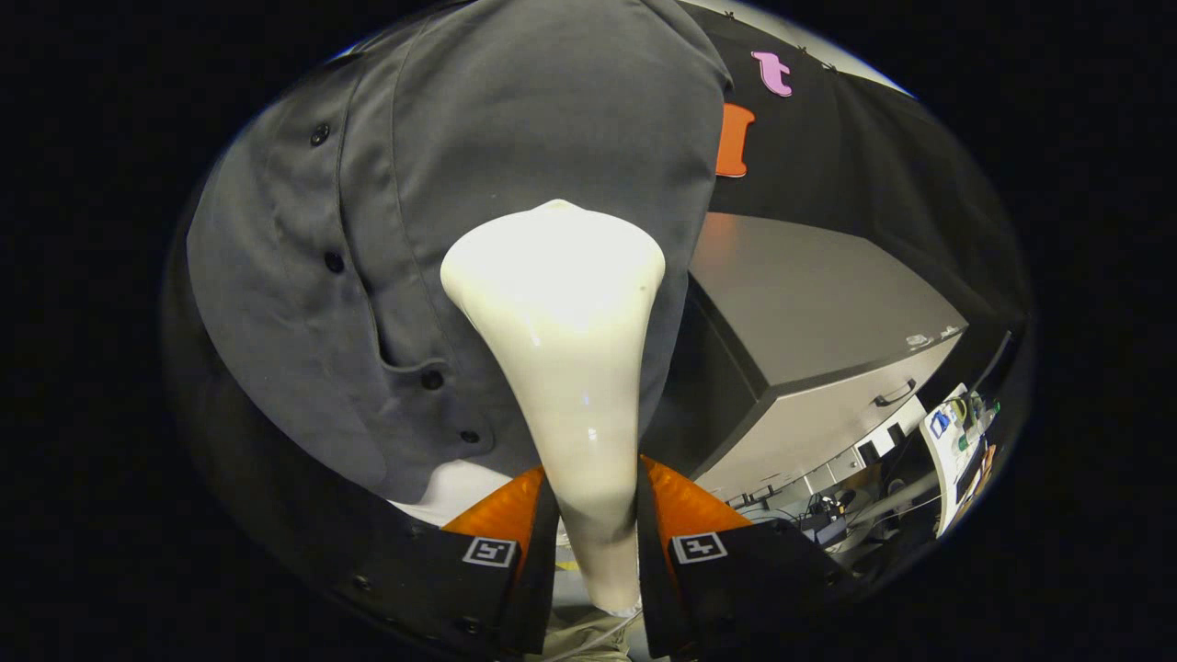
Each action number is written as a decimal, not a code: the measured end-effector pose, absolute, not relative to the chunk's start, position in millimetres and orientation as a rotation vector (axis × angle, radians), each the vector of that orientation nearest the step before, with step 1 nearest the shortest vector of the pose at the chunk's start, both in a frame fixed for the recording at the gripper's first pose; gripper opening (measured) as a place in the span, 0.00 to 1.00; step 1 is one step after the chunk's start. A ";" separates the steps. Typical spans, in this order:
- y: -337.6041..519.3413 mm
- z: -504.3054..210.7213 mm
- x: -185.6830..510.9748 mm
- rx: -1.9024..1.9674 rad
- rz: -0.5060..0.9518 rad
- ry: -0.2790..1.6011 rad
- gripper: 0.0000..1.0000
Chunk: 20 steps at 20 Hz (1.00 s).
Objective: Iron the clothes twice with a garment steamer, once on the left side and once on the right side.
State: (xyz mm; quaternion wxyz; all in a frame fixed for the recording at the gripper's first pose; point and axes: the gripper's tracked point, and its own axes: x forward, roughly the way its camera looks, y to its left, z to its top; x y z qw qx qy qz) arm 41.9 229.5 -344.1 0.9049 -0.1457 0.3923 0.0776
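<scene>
Grey shirt [441,230] hangs ahead of fingers, button placket running down its left part, dark buttons visible. Gripper [596,524] clenched on white garment steamer [561,368]: both fingers press its handle, wide head beyond fingertips, against shirt's front. Grey cabinet [809,340] stands beside shirt, right; cluttered cables below it.

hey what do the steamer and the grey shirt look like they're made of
The steamer, clamped between the gripper fingers, looks like glossy cream plastic: smooth, with bright highlights. The shirt beyond it seems a matte woven fabric, likely cotton or a blend: soft folds, stitched placket, dark buttons.
</scene>
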 end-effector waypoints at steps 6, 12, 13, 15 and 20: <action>220.4 -374.9 35.1 -0.303 0.146 0.865 0.48; 209.8 -405.6 28.7 -0.301 0.127 0.917 0.48; 208.7 -409.8 28.0 -0.303 0.124 0.925 0.48; 205.5 -419.9 25.4 -0.305 0.116 0.941 0.47; 197.2 -443.6 18.4 -0.307 0.100 0.973 0.48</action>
